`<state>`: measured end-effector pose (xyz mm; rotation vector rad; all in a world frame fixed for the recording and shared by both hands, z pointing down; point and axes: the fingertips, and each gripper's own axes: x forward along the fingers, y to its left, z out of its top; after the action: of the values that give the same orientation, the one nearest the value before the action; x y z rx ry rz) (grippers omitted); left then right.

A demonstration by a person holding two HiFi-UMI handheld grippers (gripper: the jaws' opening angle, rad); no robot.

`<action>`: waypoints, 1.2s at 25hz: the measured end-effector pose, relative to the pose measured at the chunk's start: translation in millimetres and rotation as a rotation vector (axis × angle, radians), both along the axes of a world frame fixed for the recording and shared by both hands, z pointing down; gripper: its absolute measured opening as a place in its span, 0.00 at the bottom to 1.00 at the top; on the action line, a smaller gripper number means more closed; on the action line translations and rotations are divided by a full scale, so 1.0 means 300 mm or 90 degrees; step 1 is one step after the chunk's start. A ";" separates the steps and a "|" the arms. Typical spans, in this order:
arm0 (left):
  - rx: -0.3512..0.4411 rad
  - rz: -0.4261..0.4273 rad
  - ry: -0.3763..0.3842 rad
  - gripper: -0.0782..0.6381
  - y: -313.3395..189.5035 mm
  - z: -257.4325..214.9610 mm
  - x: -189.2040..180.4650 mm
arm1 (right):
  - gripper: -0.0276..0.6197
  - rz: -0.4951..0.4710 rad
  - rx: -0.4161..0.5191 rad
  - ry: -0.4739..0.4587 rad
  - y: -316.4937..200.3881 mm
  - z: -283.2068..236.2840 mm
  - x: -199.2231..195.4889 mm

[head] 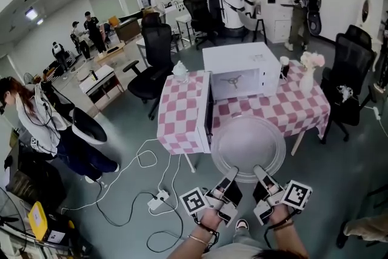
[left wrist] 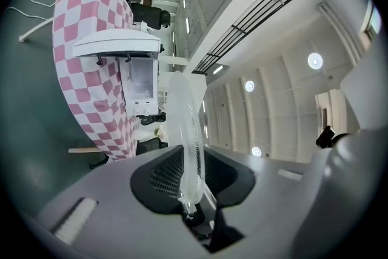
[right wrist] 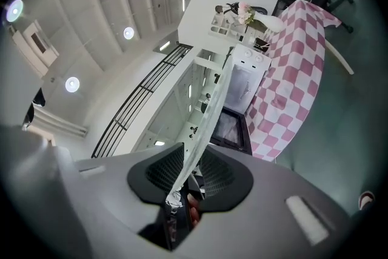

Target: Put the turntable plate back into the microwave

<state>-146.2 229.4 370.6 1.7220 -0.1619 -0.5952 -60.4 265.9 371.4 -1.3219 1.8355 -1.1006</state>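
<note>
In the head view the plate (head: 248,147) lies flat at lower centre, a clear round disc held in the air in front of the table (head: 285,109), just clear of its near edge. The left claw (head: 225,182) and right claw (head: 262,178) grip its near rim side by side. Above it, mid-frame, the microwave (head: 242,63) stands on the checked cloth with its door (head: 206,112) swung open to the left. A metal hub shows on the bare cavity floor. Only this view shows the plate's full outline, the cable and power strip on the floor at lower left, and the people around the room.

The two gripper views turn the scene sideways and show the plate edge-on. In the left gripper view its rim rises from between the dark pads, which are part closed and pressed against the glass. The open cavity sits at upper left. In the right gripper view the jaws are likewise clamped on the rim. The door's dark window shows just right of the plate, and flowers stand at the top.
</note>
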 end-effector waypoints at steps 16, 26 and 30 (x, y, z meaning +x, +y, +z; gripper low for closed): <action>0.006 -0.057 0.002 0.21 -0.339 0.007 0.292 | 0.18 -0.033 -0.061 0.005 -0.347 0.042 0.322; 0.001 -0.076 -0.007 0.21 -0.432 0.025 0.377 | 0.18 -0.074 -0.007 -0.007 -0.464 0.030 0.392; -0.011 -0.075 -0.007 0.21 -0.475 0.052 0.406 | 0.18 -0.086 0.019 -0.017 -0.518 0.029 0.407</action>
<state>-24.4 86.9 386.2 1.7075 -0.2777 -0.6687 61.8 110.7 380.2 -1.1753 1.9382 -1.1502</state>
